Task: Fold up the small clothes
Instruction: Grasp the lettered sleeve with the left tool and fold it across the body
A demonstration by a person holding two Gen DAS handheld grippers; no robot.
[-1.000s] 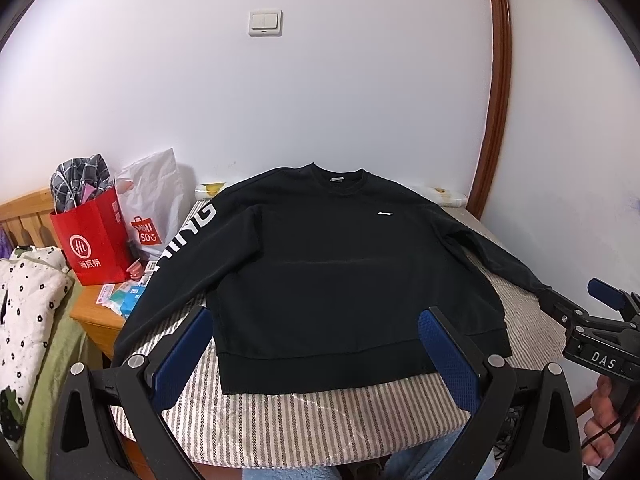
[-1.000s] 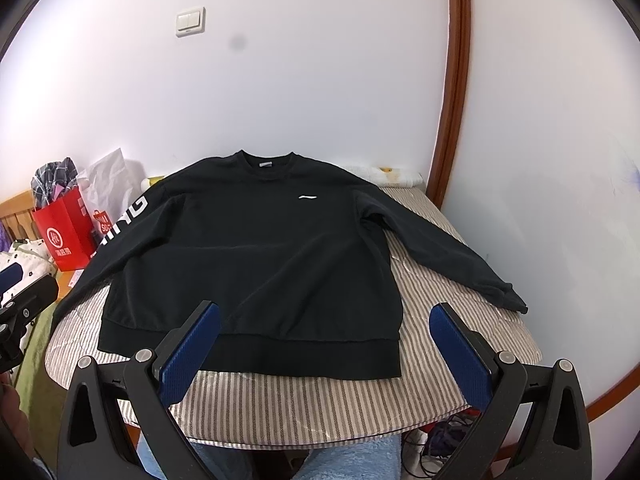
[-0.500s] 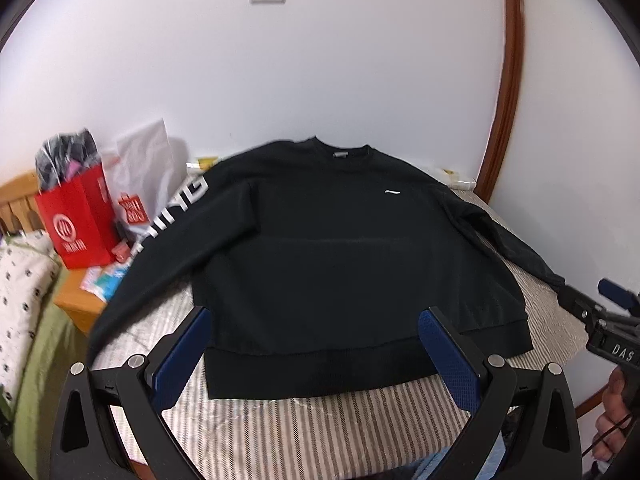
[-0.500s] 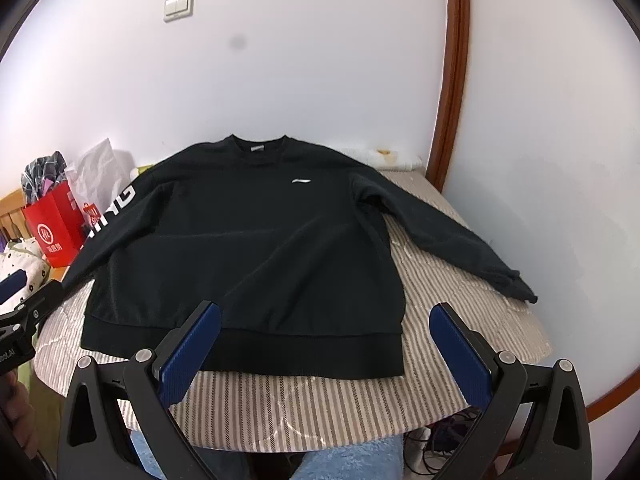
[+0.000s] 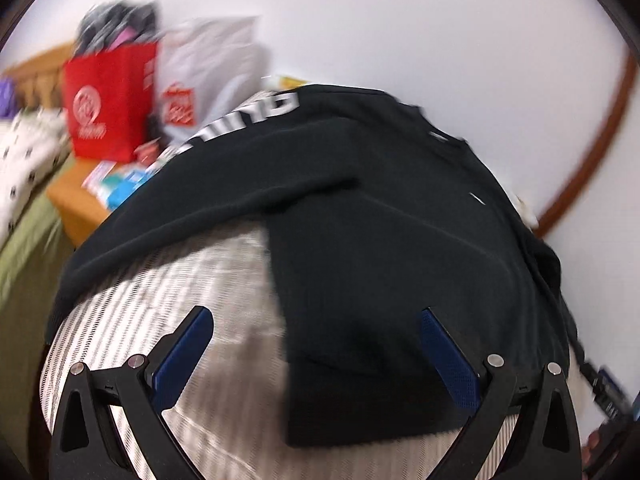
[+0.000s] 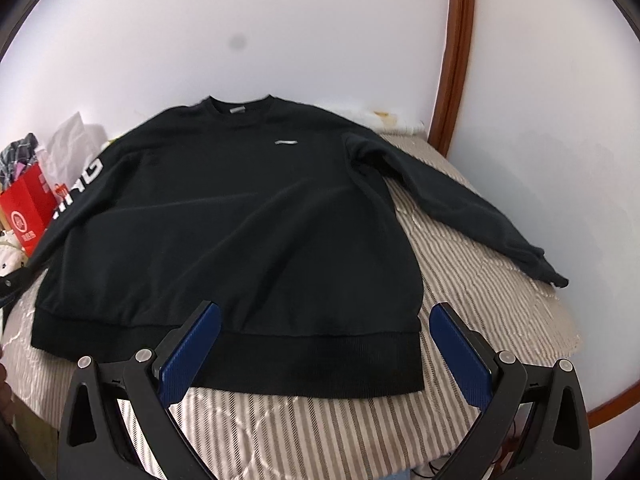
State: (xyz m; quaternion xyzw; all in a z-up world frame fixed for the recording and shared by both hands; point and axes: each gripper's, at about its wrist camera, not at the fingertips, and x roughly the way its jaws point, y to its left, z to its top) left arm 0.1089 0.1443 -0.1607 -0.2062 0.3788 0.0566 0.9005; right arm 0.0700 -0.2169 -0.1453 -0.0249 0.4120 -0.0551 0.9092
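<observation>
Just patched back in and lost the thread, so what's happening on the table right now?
A person holds a gripper in each hand over a black sweatshirt spread flat, front up, on a striped cloth. No fold has been made yet. The left gripper is open above the hem's left corner, its view blurred. The right gripper is open over the hem near the right corner. Neither holds fabric.

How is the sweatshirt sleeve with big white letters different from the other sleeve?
The lettered sleeve of the black sweatshirt carries big white letters; the plain black sleeve has none. The lettered sleeve runs past the edge of the striped table cover and goes out of sight; the plain sleeve lies wholly on it, cuff showing. Both are long, black and spread outward.
</observation>
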